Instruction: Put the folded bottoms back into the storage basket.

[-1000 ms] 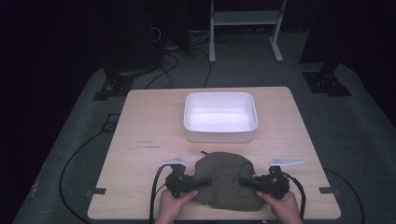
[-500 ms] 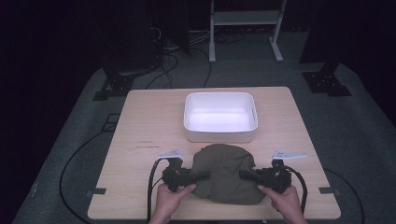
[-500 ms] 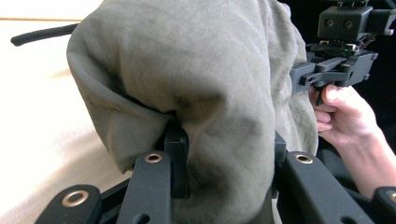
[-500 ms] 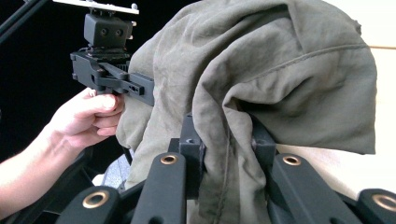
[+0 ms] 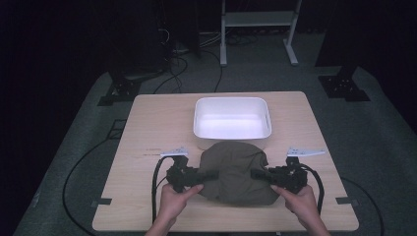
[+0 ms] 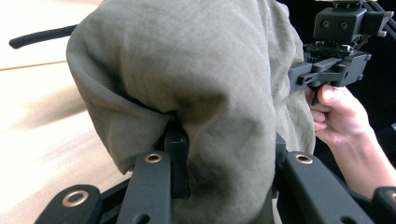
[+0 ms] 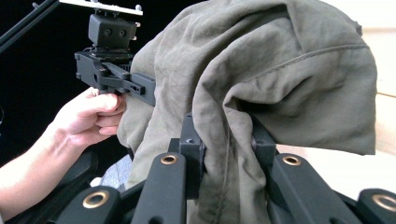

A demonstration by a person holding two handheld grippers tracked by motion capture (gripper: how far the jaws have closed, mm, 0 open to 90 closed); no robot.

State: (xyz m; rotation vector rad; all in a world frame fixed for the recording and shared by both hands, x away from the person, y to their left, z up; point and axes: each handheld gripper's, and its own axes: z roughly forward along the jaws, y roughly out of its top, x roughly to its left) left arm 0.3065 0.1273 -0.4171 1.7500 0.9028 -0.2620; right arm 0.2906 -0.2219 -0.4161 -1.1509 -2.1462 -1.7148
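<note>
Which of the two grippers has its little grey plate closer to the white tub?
The left gripper. Its grey plate sits nearer the white tub than the right gripper's plate, which lies farther out. Both grip the olive cloth.

The cloth (image 5: 238, 172) is a plain olive green, unpatterned, with darker shading in its folds. The left tool (image 5: 212, 174) and the right tool (image 5: 256, 174) are matte black, with brass-coloured rivets on their jaws and pale grey plates on top. Their cables (image 5: 157, 183) are black. The bin (image 5: 232, 123) is plain white. The counter (image 5: 147, 128) is light wood with a faint grain. The floor (image 5: 373, 147) is dark grey.
</note>
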